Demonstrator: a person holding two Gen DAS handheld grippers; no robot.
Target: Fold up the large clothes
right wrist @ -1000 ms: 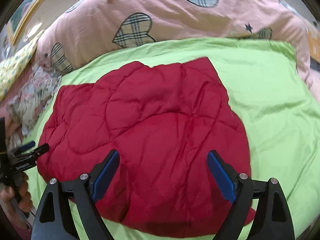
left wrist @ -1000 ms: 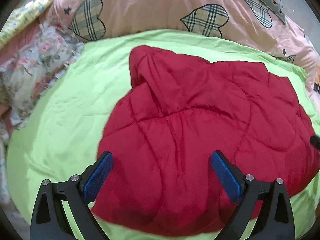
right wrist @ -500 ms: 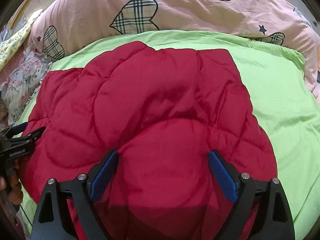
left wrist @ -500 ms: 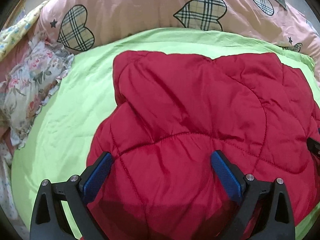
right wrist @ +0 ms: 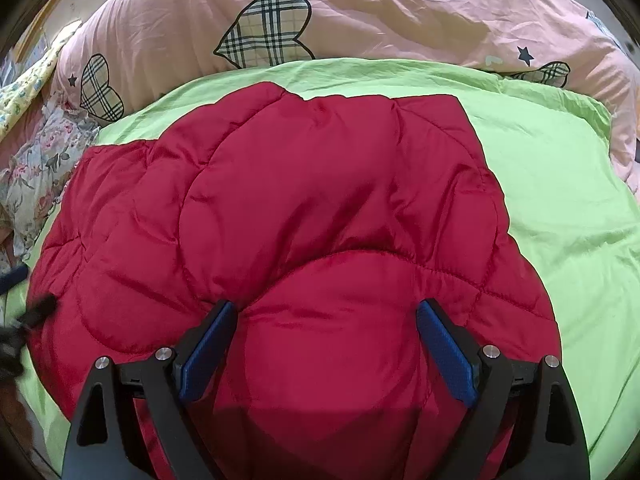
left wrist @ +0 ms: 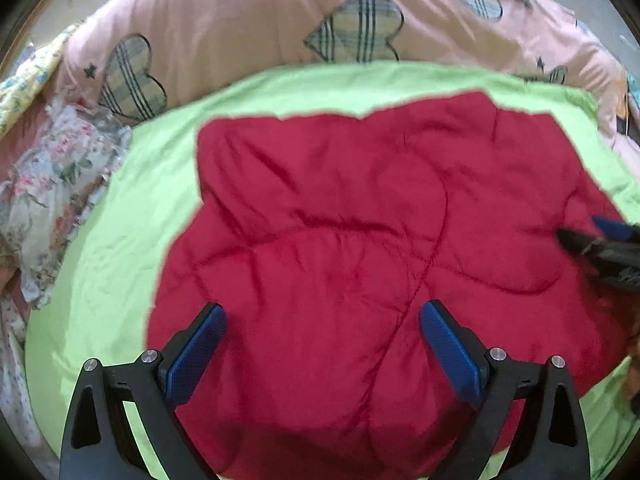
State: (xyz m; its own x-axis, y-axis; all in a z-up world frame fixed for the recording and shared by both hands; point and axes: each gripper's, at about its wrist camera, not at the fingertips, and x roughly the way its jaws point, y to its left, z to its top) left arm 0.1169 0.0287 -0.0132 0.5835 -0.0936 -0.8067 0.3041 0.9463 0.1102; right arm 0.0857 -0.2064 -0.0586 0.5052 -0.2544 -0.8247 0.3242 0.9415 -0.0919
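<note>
A: One red quilted jacket (left wrist: pixel 340 248) lies spread on the lime-green sheet (left wrist: pixel 120 248), near the sheet's middle. Its far hem runs fairly straight, close to the pink quilt.

B: The right wrist view agrees: the red quilted jacket (right wrist: pixel 304 208) is puffed up, with green showing all along its right edge. There is plenty of open lime-green sheet (right wrist: pixel 560 200) on that side.

A: On the left, a wide green band separates the jacket from one floral pillow (left wrist: pixel 52 184). So there is room on both flanks, less at the far hem.

B: And the grippers, two of them?

A: The left gripper (left wrist: pixel 322 354) hangs over the near part of the jacket, blue pads spread wide with nothing between them.

B: The right gripper (right wrist: pixel 326 350) does likewise, jaws apart, fabric bulging up between the pads but not pinched.

A: Each one's tip pokes into the other's view at the frame edge, blurred.

B: Beyond lies one pink quilt (right wrist: pixel 360 12) with plaid hearts; I count three whole ones in the right view.
</note>
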